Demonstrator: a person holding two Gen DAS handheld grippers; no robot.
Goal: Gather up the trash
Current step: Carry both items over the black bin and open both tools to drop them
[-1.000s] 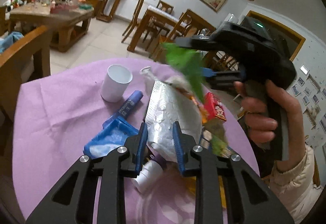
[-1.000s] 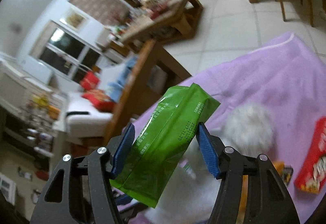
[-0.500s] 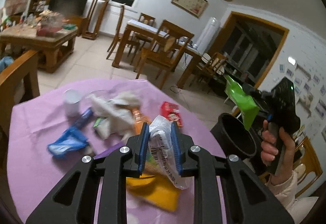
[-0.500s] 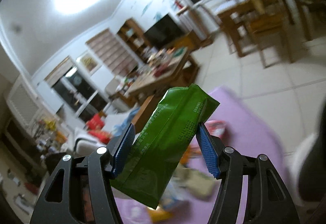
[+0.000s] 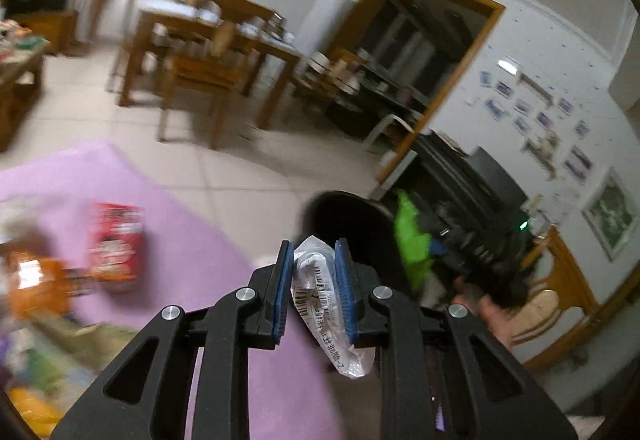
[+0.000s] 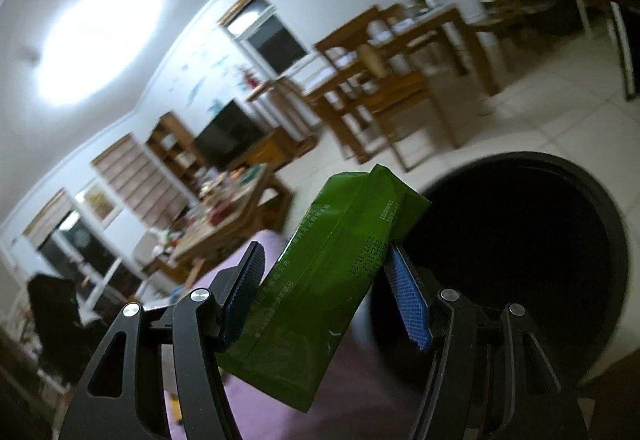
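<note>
My left gripper (image 5: pixel 314 294) is clamped on a crinkled clear plastic wrapper (image 5: pixel 325 300) with a barcode and printed lettering; the wrapper sticks up between the blue pads and hangs out below them. It is held just short of the black trash bin (image 5: pixel 352 228), whose round dark mouth lies right beyond my fingertips. My right gripper (image 6: pixel 326 294) holds a green snack packet (image 6: pixel 320 288) between its blue pads, tilted, its top corner against the bin's (image 6: pixel 520 248) open mouth. In the left wrist view that same green packet (image 5: pixel 410 240) shows at the bin's far rim. On the side of the bin away from the packet, the purple tablecloth (image 5: pixel 192 232) carries a red box (image 5: pixel 116 244) and other blurred litter further off.
</note>
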